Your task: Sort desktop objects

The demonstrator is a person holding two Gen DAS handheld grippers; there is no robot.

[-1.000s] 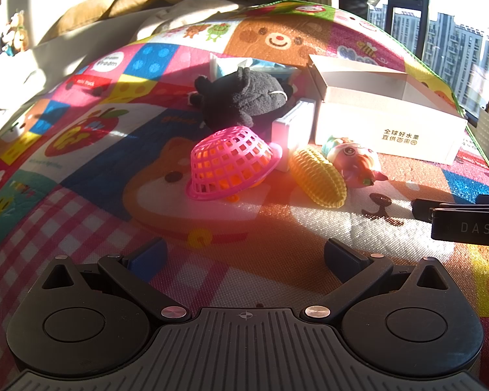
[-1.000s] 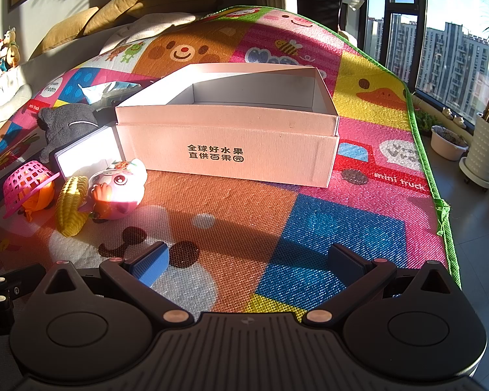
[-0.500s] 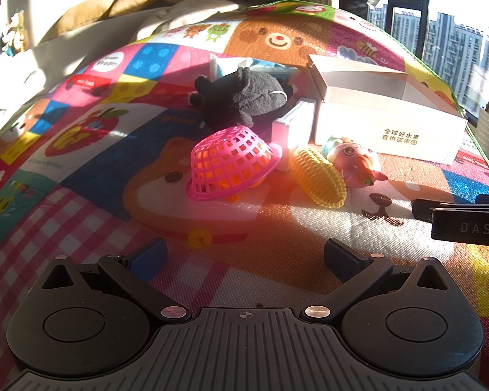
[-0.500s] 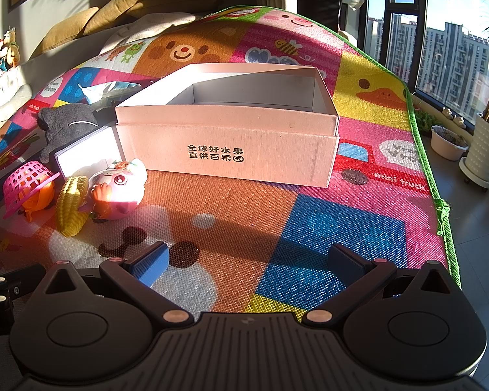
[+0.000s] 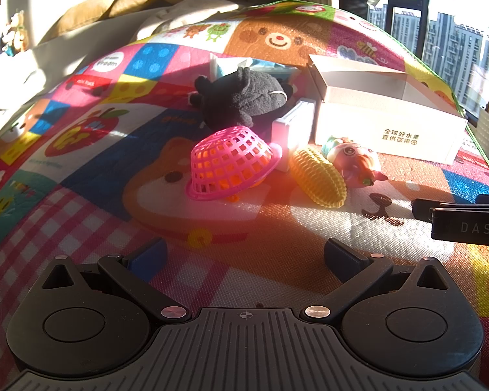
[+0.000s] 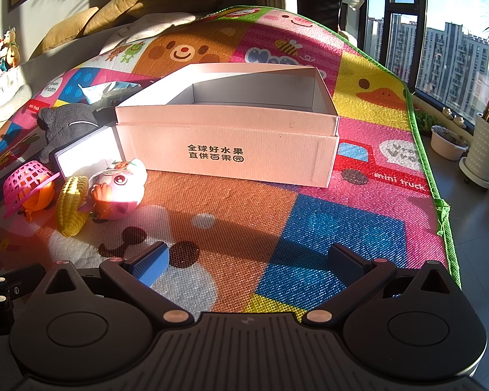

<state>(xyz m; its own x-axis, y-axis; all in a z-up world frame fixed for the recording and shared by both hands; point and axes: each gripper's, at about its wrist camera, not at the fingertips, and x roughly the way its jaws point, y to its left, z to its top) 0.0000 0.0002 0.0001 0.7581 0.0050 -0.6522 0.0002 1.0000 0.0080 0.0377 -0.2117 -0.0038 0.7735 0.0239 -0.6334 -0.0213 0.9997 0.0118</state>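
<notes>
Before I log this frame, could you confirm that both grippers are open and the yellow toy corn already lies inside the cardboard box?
Not quite: the toy corn lies on the mat beside the pink pig toy, outside the cardboard box, as the right wrist view shows. Both grippers are open.

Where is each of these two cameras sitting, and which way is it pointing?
Left wrist: rides on the left gripper, facing the pink basket, toy corn and black plush; its open fingers show, with the right gripper at the right edge.
Right wrist: rides on the right gripper, facing the open cardboard box; its open fingers show.
Shared: box, basket, corn, pig toy.
</notes>
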